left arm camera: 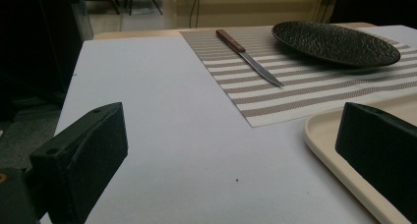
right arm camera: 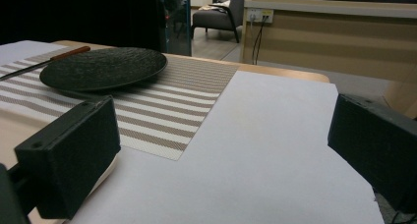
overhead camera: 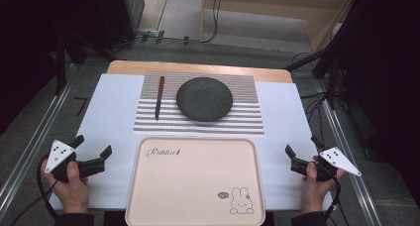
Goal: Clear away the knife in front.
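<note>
A dark round plate [overhead camera: 204, 98] [left arm camera: 334, 42] [right arm camera: 104, 67] rests on a striped placemat [overhead camera: 148, 121] [left arm camera: 295, 84] [right arm camera: 167, 106] at the table's middle back. A knife [overhead camera: 159, 97] [left arm camera: 248, 56] [right arm camera: 46, 61] with a reddish-brown handle lies on the mat, left of the plate. A beige tray [overhead camera: 195, 181] [left arm camera: 327, 145] with a rabbit drawing sits at the front centre. My left gripper [overhead camera: 93, 149] [left arm camera: 231, 150] hovers open left of the tray, with nothing between its jaws. My right gripper [overhead camera: 302, 145] [right arm camera: 223, 150] stands open right of the tray, also holding nothing.
A white sheet [overhead camera: 106, 112] covers most of the wooden table [overhead camera: 198, 67]. Metal rails run along both sides of the table. Cables and dark stands crowd the floor behind, with a wooden cabinet [overhead camera: 277, 8] at the back right.
</note>
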The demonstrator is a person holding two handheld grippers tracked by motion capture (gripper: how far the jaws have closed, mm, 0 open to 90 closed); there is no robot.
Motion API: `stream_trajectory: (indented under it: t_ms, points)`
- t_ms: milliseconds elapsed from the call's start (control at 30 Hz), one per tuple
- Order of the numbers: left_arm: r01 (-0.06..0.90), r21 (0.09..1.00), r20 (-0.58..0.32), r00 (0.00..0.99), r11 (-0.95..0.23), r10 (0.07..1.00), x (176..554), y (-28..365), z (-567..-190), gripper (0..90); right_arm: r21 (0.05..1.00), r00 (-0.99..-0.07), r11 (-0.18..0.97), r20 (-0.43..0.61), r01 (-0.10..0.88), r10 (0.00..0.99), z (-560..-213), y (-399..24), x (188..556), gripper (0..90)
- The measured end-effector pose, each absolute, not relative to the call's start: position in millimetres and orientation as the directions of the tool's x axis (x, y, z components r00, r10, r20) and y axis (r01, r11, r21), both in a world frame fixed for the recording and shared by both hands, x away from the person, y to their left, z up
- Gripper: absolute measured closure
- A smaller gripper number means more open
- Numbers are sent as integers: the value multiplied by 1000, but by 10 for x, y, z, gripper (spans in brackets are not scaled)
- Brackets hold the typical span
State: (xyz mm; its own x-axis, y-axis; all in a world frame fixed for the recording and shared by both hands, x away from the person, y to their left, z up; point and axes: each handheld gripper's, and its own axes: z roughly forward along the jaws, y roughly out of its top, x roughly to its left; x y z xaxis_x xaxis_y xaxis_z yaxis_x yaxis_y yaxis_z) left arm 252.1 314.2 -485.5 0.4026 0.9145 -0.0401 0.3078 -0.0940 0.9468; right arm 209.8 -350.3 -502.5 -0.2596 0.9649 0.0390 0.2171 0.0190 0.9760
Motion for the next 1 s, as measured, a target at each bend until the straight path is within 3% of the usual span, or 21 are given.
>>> stream_trajectory:
  t_ms: [1000]
  points:
    - [337,934,-47,441,-116,896,2529,2901,-4740,0,969,-288,43,29,242,957,-5056,-3424,2141,0]
